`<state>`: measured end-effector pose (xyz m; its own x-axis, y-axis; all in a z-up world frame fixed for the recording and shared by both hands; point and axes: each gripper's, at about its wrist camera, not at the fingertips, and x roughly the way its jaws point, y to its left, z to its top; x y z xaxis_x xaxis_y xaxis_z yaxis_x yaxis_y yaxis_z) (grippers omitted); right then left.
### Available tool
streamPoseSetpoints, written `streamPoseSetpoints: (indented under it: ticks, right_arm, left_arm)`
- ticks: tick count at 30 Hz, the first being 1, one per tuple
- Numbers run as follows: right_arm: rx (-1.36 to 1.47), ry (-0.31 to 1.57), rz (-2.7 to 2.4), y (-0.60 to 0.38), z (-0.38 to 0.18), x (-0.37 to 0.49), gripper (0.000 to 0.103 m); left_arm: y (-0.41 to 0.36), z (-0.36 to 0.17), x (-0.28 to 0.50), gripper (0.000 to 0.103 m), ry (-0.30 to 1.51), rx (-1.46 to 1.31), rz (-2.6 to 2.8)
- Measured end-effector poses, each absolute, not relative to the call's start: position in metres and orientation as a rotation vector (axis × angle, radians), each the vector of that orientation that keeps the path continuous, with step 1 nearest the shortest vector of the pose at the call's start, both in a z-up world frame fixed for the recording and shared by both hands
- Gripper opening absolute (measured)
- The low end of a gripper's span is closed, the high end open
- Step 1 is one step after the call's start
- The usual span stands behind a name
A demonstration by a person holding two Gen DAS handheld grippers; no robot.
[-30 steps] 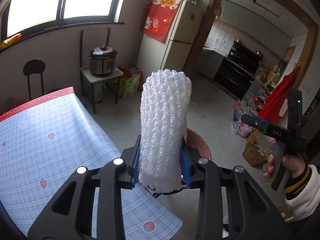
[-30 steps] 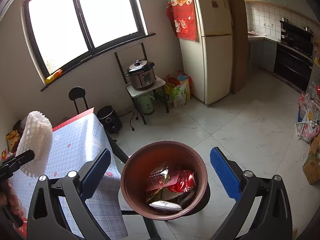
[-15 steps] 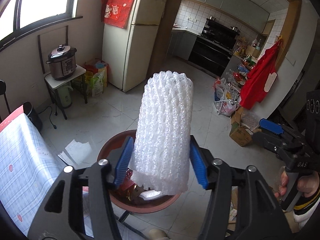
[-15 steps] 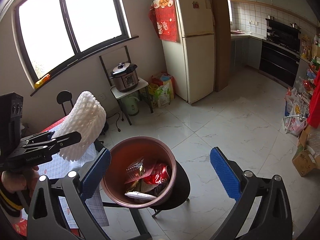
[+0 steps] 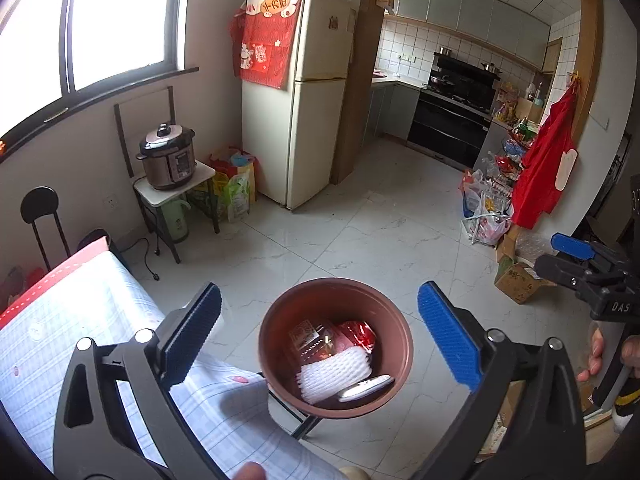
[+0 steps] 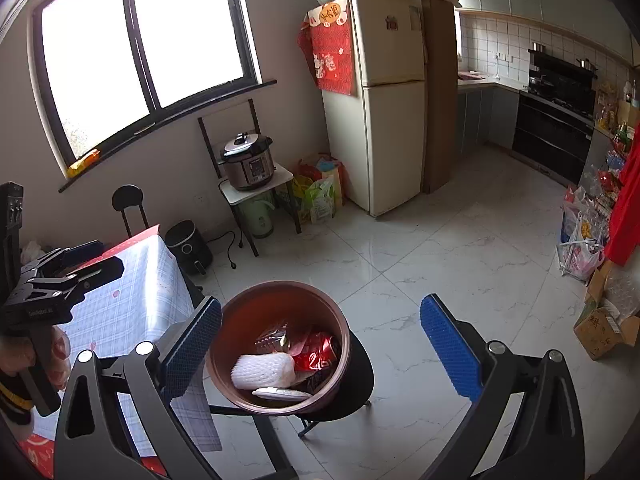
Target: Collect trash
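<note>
A brown round bin [image 5: 402, 364] [image 6: 340, 332] stands on a black stool [image 6: 360, 380] beside the table. A white foam fruit net [image 5: 334, 372] [image 6: 264, 370] lies inside it on red wrappers [image 5: 356, 334] [image 6: 320, 354] and a flat white item [image 5: 366, 386]. My left gripper [image 5: 320, 336] is open and empty above the bin. My right gripper [image 6: 320, 344] is open and empty, also over the bin. Each gripper shows at the edge of the other's view, the right one [image 5: 580, 264] and the left one [image 6: 68, 268].
A table with a blue checked cloth [image 5: 80, 320] [image 6: 132, 300] stands left of the bin. A side table with a pressure cooker [image 5: 168, 160], a fridge [image 5: 300, 100], bags and boxes [image 5: 516, 280] stand around the tiled floor.
My left gripper has opened and let go of the white foam net, which now lies in the bin. The right gripper stays open over the bin.
</note>
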<state>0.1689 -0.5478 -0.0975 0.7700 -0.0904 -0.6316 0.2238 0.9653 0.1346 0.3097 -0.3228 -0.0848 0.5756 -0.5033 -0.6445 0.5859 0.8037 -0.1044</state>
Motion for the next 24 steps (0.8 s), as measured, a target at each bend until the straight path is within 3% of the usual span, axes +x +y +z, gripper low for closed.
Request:
streamPoseSetpoints:
  ticks: [13,24]
  right_arm:
    - [0.089,0.591,-0.171,-0.421,-0.021,0.137,0.098]
    - [0.032,0.544,-0.156,-0.334,0.007,0.11,0.098]
  left_arm:
    - [-0.151,-0.013,0.235,0.097,0.606,0.071,-0.454]
    - [-0.038,0.026,0.181,0.097,0.51,0.052,-0.305]
